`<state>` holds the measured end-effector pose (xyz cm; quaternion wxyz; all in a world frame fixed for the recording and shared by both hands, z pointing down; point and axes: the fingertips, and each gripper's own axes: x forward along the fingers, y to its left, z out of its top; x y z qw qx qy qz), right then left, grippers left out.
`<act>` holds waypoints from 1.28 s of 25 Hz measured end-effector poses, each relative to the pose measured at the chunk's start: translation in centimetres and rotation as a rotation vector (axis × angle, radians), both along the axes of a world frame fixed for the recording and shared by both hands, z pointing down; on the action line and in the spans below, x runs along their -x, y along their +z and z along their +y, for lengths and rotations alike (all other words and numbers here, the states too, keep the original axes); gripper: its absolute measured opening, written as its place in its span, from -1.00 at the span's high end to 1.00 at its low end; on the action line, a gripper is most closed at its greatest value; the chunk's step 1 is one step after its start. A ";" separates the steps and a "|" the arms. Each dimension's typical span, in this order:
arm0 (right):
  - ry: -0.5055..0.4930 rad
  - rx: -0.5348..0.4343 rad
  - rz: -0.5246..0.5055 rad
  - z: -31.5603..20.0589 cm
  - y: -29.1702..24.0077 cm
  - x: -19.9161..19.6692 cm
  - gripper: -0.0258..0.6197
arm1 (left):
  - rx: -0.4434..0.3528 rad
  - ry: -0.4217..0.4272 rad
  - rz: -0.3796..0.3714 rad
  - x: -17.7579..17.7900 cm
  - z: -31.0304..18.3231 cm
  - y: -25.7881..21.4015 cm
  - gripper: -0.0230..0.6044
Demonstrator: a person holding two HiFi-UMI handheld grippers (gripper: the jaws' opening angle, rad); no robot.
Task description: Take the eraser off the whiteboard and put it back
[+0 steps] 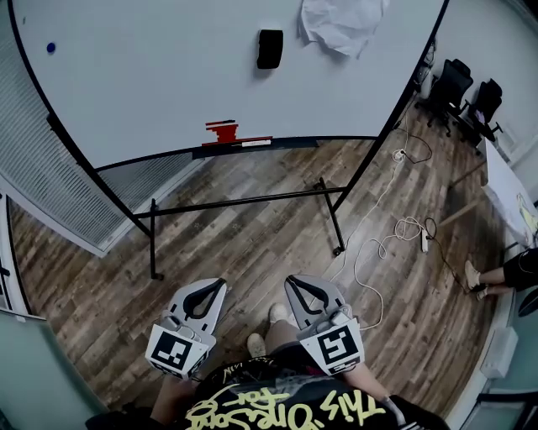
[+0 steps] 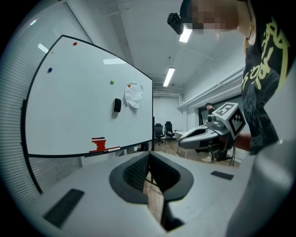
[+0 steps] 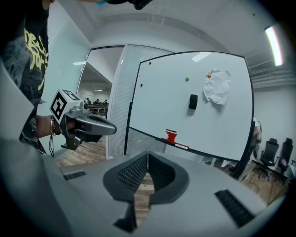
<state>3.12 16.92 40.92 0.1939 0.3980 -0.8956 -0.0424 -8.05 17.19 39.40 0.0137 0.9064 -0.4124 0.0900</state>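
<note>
Two grippers, both empty: your left gripper (image 1: 220,284) and right gripper (image 1: 291,280) have their jaws pressed together and are held well short of the whiteboard (image 1: 151,76). The eraser (image 1: 270,48) sits on the whiteboard's right half, just beside a crumpled paper (image 1: 340,23) whose top the head view cuts off. Red items (image 1: 223,130) on the whiteboard's tray are too small to identify. Your shirt's yellow print (image 1: 286,407) starts "This"; the rest is unreadable.

One whiteboard (image 1: 151,76), one eraser (image 1: 270,49), one paper sheet (image 1: 345,23), two chairs (image 1: 450,84) (image 1: 486,102), two grippers (image 1: 220,284) (image 1: 290,280).
</note>
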 end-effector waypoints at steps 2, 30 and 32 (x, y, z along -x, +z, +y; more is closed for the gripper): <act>0.002 0.008 0.000 0.1 0.3 0.1 0.89 | 0.007 0.006 0.000 0.0 0.0 0.2 0.90; 0.023 -0.045 -0.047 -14.6 -1.7 -1.1 0.89 | -0.047 -0.030 -0.009 0.2 -13.0 -2.0 0.90; 0.025 -0.048 -0.050 -16.1 -1.8 -1.2 0.89 | -0.041 -0.042 0.004 0.3 -14.3 -2.1 0.90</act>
